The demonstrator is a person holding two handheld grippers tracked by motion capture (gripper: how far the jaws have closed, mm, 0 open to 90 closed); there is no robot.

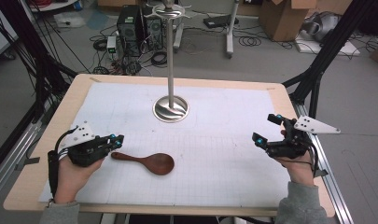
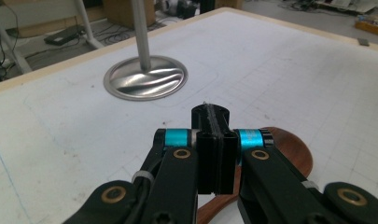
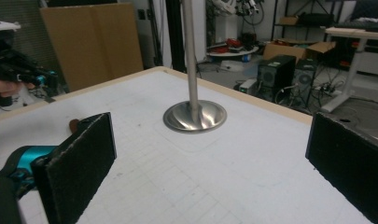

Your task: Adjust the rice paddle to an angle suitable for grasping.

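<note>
A dark wooden spoon (image 1: 149, 161) lies flat on the white mat, handle pointing left, bowl to the right. My left gripper (image 1: 116, 138) hovers just over the handle's end with its jaws shut and nothing between the pads. In the left gripper view the closed gripper (image 2: 210, 116) stands above the spoon (image 2: 294, 154), whose handle runs under the gripper's body. My right gripper (image 1: 268, 128) is held at the table's right side, open, with nothing between its fingers. In the right gripper view its pads (image 3: 79, 163) stand wide apart around bare mat.
A metal stand with a round base (image 1: 171, 109) and a tall pole rises at the mat's far middle, also seen as the base (image 2: 146, 77) and the base (image 3: 194, 116). The white gridded mat (image 1: 214, 154) covers the wooden table. Computers, cables and boxes lie on the floor beyond.
</note>
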